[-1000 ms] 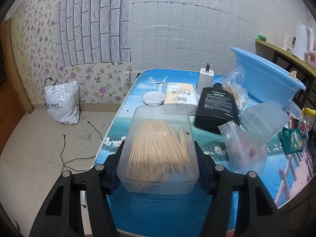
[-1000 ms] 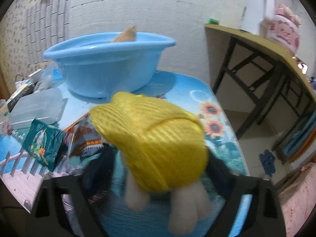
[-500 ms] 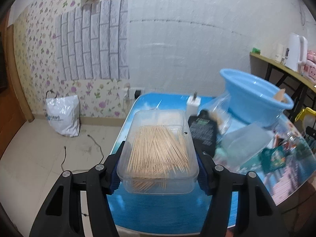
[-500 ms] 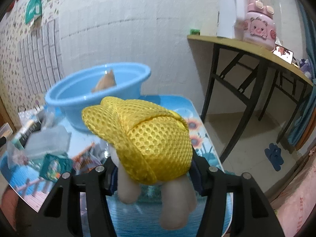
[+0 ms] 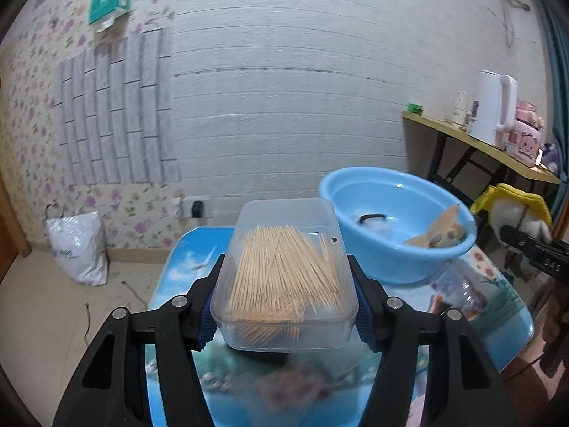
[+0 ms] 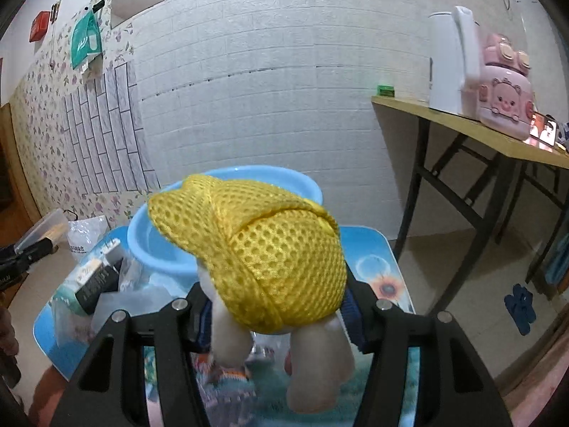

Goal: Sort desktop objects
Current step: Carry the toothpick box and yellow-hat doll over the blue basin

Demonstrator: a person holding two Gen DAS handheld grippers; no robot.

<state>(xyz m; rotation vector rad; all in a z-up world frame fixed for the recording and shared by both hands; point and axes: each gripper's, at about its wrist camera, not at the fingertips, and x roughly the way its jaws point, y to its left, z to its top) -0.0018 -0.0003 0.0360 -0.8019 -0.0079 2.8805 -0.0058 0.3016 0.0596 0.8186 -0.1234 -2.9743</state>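
My left gripper is shut on a clear plastic box of toothpicks and holds it high above the blue patterned table. My right gripper is shut on a white plush toy in a yellow mesh hat, also lifted above the table. The toy and right gripper show at the right edge of the left wrist view. A light blue basin with a wooden piece and a dark item inside stands on the far side of the table; it also shows in the right wrist view.
A black box, clear bags and small packets lie on the table's left part. A wooden side table with a white kettle and pink appliance stands at right. A white bag sits on the floor by the wall.
Both grippers have risen well above the table with their objects. The table items have dropped lower in both views, and the basin's inside now shows from above.
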